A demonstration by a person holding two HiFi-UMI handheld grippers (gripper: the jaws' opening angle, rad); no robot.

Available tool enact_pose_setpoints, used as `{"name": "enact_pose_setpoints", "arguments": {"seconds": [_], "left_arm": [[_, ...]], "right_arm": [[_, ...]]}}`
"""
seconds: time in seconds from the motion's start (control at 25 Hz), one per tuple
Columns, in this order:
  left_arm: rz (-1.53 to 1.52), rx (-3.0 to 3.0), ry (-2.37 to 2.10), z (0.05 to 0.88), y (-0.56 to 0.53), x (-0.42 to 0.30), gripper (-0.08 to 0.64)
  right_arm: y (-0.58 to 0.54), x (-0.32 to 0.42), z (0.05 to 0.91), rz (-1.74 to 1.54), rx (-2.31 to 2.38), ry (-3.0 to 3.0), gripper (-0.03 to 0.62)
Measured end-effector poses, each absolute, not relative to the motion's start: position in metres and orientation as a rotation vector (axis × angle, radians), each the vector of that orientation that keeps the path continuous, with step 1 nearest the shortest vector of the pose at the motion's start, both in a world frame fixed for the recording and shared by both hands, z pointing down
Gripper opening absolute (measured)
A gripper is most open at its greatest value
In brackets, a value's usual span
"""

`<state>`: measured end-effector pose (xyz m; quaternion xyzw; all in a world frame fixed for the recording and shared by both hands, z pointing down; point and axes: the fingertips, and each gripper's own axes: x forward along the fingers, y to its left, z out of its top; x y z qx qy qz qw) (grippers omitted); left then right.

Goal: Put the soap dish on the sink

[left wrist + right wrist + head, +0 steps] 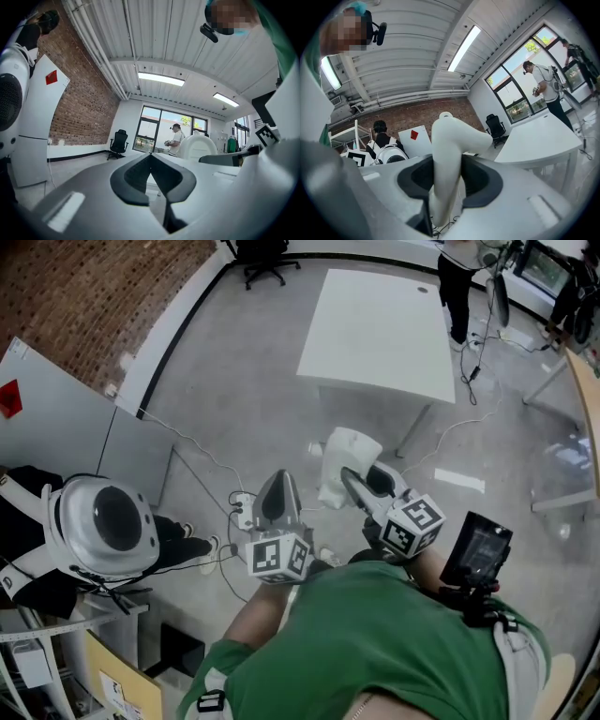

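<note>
Well, soap dish [347,460] hangs over grey floor [253,381] — white table [384,329] beyond.

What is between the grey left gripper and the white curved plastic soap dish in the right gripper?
Nothing: in the head view, only open air over the grey floor separates the left gripper from the soap dish.
</note>
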<state>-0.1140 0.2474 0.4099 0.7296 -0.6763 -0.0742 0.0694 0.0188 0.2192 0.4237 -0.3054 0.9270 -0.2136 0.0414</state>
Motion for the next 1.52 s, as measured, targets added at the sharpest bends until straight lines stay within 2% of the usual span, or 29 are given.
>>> {"name": "enact_pose_setpoints", "arguments": {"seconds": [0.44,1.0,1.52], "left_arm": [[-0.214,2.174,-2.029,0.420,0.211,-0.161,0.006],[-0.180,2.186,-2.146,0.401,0.094,-0.172,0.006],[-0.128,2.169,-2.170,0.416,0.032,-0.189,0.006]], "right_arm": [[0.181,-0.030,0.431,-0.673,-0.936,2.828,0.144],[0.050,-0.036,0.421,-0.639,-0.832,2.795,0.144],[-0.004,-0.049,0.445,-0.703,-0.820,2.784,0.144]]}}
